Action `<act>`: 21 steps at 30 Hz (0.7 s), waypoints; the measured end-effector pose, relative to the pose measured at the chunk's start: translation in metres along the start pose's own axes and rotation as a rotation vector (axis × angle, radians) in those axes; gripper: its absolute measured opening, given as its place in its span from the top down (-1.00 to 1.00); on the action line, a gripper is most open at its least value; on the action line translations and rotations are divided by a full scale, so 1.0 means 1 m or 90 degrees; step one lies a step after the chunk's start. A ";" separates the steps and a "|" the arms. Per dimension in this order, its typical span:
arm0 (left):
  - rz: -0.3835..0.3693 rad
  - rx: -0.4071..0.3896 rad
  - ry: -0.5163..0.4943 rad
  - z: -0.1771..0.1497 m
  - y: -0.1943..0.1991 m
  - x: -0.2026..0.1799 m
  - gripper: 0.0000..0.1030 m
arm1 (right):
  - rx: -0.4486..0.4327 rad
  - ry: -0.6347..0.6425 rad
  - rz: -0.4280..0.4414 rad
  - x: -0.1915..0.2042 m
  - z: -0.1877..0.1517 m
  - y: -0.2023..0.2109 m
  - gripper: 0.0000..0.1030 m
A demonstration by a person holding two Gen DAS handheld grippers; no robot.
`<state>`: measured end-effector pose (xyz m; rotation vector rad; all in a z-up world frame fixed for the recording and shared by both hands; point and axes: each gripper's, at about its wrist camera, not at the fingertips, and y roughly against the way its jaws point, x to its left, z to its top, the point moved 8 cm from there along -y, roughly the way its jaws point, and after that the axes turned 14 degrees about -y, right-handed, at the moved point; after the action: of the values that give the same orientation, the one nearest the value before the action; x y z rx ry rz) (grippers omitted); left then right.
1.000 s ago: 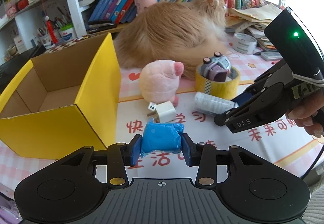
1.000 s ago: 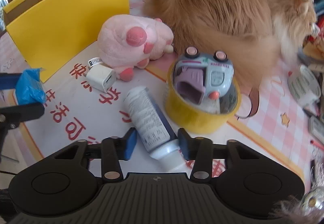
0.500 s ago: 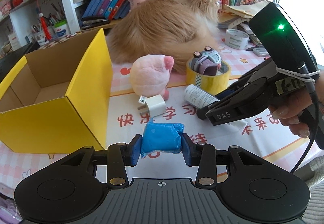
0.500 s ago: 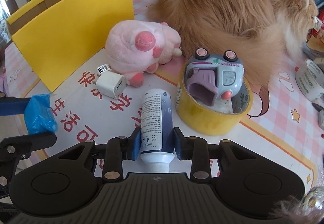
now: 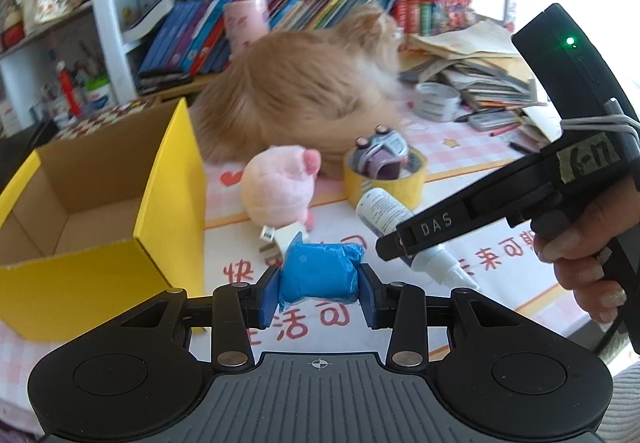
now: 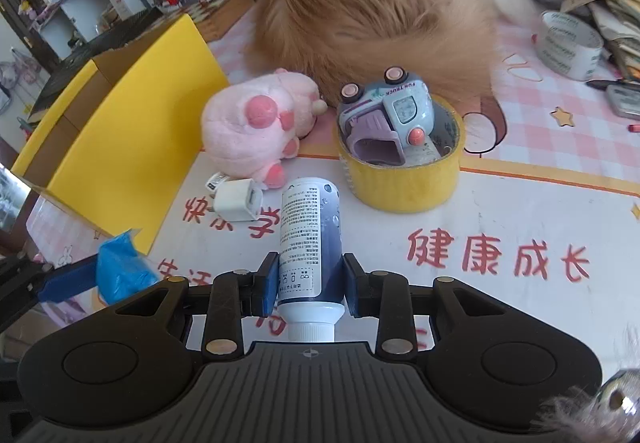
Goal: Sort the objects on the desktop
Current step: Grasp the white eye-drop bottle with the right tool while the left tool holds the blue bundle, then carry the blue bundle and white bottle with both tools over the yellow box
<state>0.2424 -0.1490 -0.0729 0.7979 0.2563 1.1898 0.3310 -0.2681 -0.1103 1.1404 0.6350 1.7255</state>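
My left gripper (image 5: 319,293) is shut on a blue wrapped packet (image 5: 320,273) and holds it above the table, right of the open yellow cardboard box (image 5: 168,203). My right gripper (image 6: 308,283) is shut on a white and dark blue bottle (image 6: 308,235), cap toward the camera, lifted off the table; the bottle also shows in the left wrist view (image 5: 392,219). On the table lie a pink plush pig (image 6: 256,127), a white charger plug (image 6: 238,201) and a toy truck (image 6: 386,111) sitting in a yellow tape roll (image 6: 404,183).
An orange cat (image 6: 380,3) lies behind the toys. A white tape roll (image 6: 568,43), pens and stacked papers (image 5: 472,63) are at the right. Bookshelves (image 5: 280,23) stand behind. The yellow box also shows at the left of the right wrist view (image 6: 132,131).
My right gripper closed on the bottle, straightened it and lifted it. My left gripper rose with the blue packet still held. The cat's head moved.
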 end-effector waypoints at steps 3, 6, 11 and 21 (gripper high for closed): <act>-0.017 -0.016 -0.020 0.002 0.006 0.001 0.24 | -0.018 -0.018 -0.013 0.004 -0.007 0.009 0.42; -0.034 -0.032 -0.030 0.003 0.013 0.003 0.24 | -0.039 -0.025 -0.031 0.007 -0.018 0.018 0.42; -0.060 -0.051 -0.046 0.001 0.024 0.006 0.24 | -0.072 -0.022 -0.059 0.017 -0.031 0.033 0.42; -0.086 -0.056 -0.032 -0.031 0.054 0.026 0.24 | -0.120 -0.031 -0.095 0.047 -0.063 0.058 0.42</act>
<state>0.1955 -0.1048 -0.0530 0.7219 0.2115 1.0457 0.2441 -0.2455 -0.0715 0.9755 0.5021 1.5897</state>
